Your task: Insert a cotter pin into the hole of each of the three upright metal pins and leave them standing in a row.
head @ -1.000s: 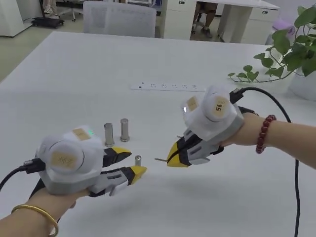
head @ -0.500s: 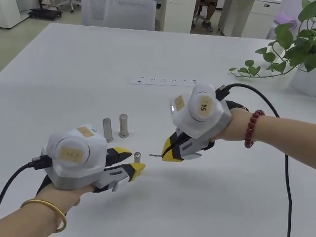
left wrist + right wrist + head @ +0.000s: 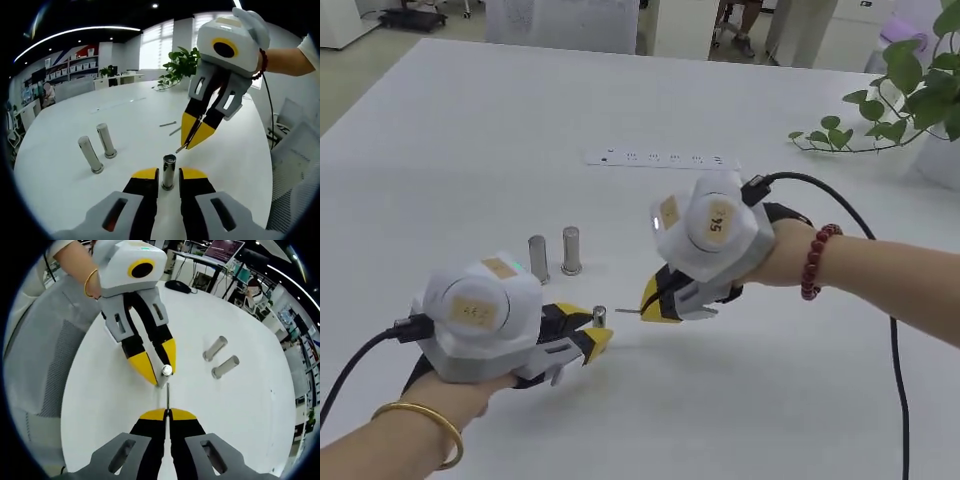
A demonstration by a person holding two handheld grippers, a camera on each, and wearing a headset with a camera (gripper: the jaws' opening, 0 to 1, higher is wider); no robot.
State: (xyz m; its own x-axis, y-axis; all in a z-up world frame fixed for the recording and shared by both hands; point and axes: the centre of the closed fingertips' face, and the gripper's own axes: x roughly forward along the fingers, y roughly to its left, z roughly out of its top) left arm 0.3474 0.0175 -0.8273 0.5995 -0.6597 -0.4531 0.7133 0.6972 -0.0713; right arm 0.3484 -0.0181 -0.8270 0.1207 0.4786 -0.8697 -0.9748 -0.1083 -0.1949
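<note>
Three upright metal pins stand on the white table: two side by side (image 3: pixel 538 259) (image 3: pixel 571 250), the third pin (image 3: pixel 599 318) in front of them. My left gripper (image 3: pixel 591 328) is open, its yellow jaws flanking that third pin (image 3: pixel 168 171) with slim gaps on both sides. My right gripper (image 3: pixel 648 305) is shut on a thin cotter pin (image 3: pixel 628 311) that points at the pin's top. In the right gripper view the cotter pin (image 3: pixel 167 395) ends just short of the pin's head (image 3: pixel 166 370). The left gripper view shows its tip (image 3: pixel 180 148) close above the pin.
Two spare cotter pins (image 3: pixel 168 123) (image 3: pixel 175 131) lie on the table beyond the right gripper. A white power strip (image 3: pixel 660 158) lies farther back. A potted plant (image 3: pixel 910 85) stands at the back right. A black cable (image 3: pixel 880 300) trails from the right gripper.
My right gripper has carried the cotter pin leftward, up to the front pin's top. The left gripper has stayed around that pin.
</note>
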